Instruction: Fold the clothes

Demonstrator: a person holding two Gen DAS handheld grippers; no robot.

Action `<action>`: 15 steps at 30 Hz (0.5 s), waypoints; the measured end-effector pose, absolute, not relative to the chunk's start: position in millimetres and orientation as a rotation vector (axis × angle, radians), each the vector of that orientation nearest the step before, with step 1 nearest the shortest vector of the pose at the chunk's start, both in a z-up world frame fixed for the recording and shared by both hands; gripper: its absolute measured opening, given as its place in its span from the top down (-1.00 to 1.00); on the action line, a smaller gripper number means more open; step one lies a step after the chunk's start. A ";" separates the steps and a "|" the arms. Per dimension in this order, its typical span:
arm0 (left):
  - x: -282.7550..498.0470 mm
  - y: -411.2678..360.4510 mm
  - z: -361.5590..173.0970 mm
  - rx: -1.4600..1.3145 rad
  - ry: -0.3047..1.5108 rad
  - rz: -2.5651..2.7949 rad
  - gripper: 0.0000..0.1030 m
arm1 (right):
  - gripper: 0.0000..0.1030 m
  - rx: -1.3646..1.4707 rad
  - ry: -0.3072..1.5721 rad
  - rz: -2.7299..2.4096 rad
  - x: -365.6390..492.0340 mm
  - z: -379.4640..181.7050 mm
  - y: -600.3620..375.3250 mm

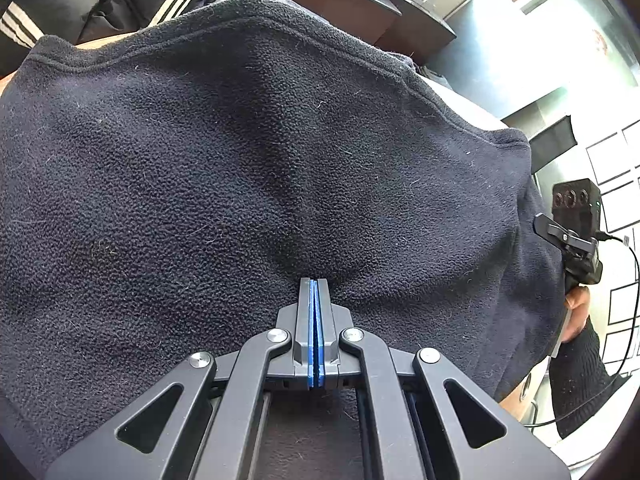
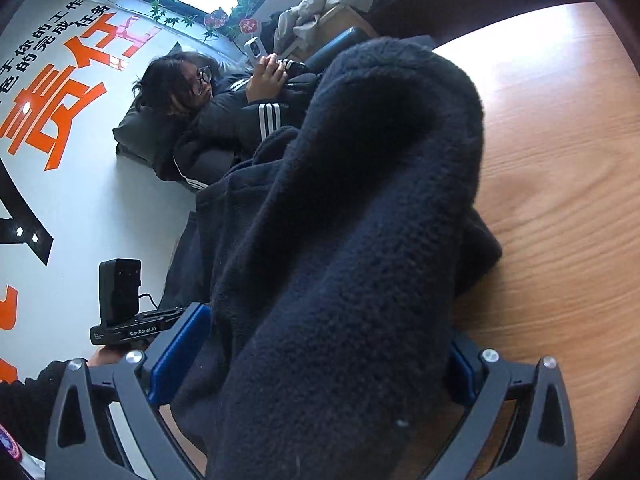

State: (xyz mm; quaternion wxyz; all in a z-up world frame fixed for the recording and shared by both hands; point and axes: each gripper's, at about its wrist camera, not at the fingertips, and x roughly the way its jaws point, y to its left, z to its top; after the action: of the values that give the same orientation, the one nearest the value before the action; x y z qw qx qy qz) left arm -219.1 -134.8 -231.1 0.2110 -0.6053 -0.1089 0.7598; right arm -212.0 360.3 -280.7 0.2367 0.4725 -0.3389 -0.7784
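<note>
A navy fleece garment (image 1: 240,160) fills the left wrist view, its hemmed edge running along the top. My left gripper (image 1: 316,283) is shut, blue pads together, pinching a pucker of the fleece, with creases fanning out from the tip. In the right wrist view a thick bunched fold of the fleece (image 2: 380,200) lies over the wooden table (image 2: 560,160). My right gripper (image 2: 328,326) stands wide open around that fold, with one blue pad (image 2: 180,352) to its left and the other mostly hidden on the right. Neither pad visibly presses on the cloth.
A person in a black jacket with white stripes (image 2: 248,120) sits behind the table on a dark sofa, holding a phone. The left gripper's camera unit (image 2: 120,296) shows at the fleece's left edge. A dark wood cabinet (image 1: 352,4) stands at the back.
</note>
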 end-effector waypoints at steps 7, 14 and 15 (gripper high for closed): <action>-208.4 -151.9 -233.3 -1.620 -0.375 2.106 0.94 | 0.21 1.417 -0.909 -2.121 -213.0 -287.5 362.2; -205.1 -165.2 -233.1 -1.604 -0.368 2.053 0.94 | 0.43 1.422 -0.744 -2.218 -200.2 -233.2 341.6; -204.7 -167.0 -232.9 -1.602 -0.363 2.043 0.94 | 0.44 1.411 -0.703 -2.244 -195.7 -218.8 334.8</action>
State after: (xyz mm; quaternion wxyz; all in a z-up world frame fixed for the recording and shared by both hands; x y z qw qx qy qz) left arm -204.7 -167.0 -232.9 0.2570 -0.5906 -0.1338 0.7532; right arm -195.7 334.8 -218.8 0.1984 0.5042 -0.2512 -0.8021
